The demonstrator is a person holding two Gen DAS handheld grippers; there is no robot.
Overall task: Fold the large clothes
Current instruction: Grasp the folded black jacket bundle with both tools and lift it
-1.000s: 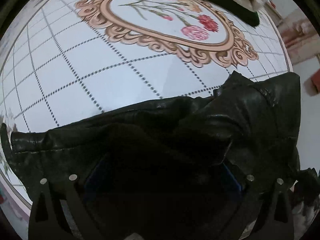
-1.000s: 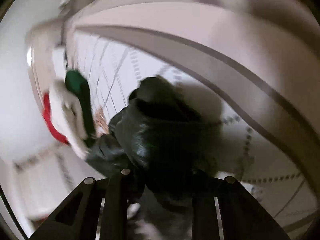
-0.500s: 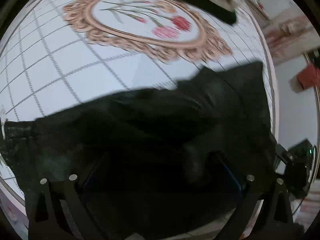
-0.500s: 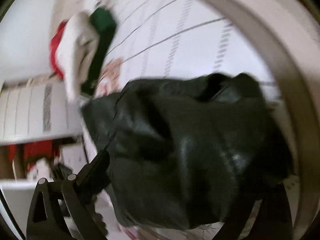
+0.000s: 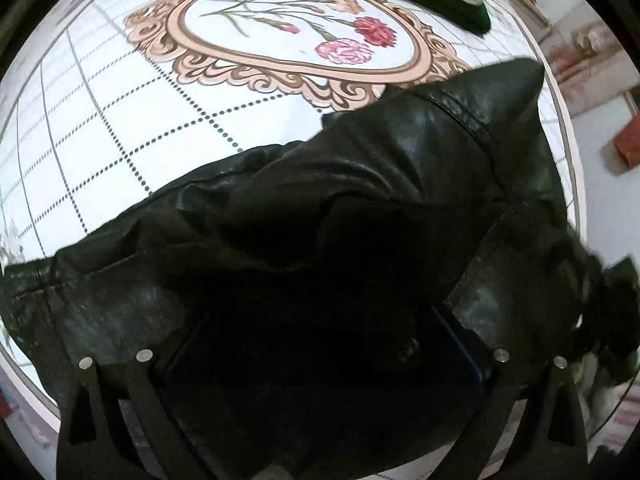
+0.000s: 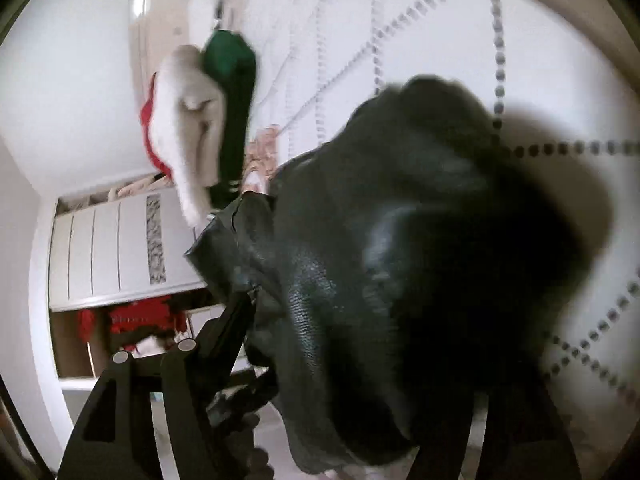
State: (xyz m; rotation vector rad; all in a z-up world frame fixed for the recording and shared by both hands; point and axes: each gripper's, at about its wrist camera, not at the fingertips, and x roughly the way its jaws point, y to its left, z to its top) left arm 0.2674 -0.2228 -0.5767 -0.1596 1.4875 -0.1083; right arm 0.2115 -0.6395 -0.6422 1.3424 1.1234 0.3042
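A black leather jacket [image 5: 360, 184] lies bunched on a round table with a white dotted-grid cloth [image 5: 120, 112]. It drapes over my left gripper [image 5: 320, 360] and hides the fingertips; the jaws stand wide apart with the leather between them. In the right wrist view the same jacket [image 6: 400, 260] fills the middle and covers my right gripper [image 6: 360, 380]. Its left finger [image 6: 224, 332] shows beside the leather; the right one is hidden.
A floral medallion [image 5: 296, 36] marks the table's centre. Folded clothes, white [image 6: 188, 128] and dark green [image 6: 232, 80], are stacked at the far edge. A white cabinet [image 6: 116, 248] and red items [image 6: 136, 320] stand beyond the table.
The jacket's right side has been lifted and carried over toward the table's middle. The right gripper has swung round with the leather. The left gripper has stayed under the jacket.
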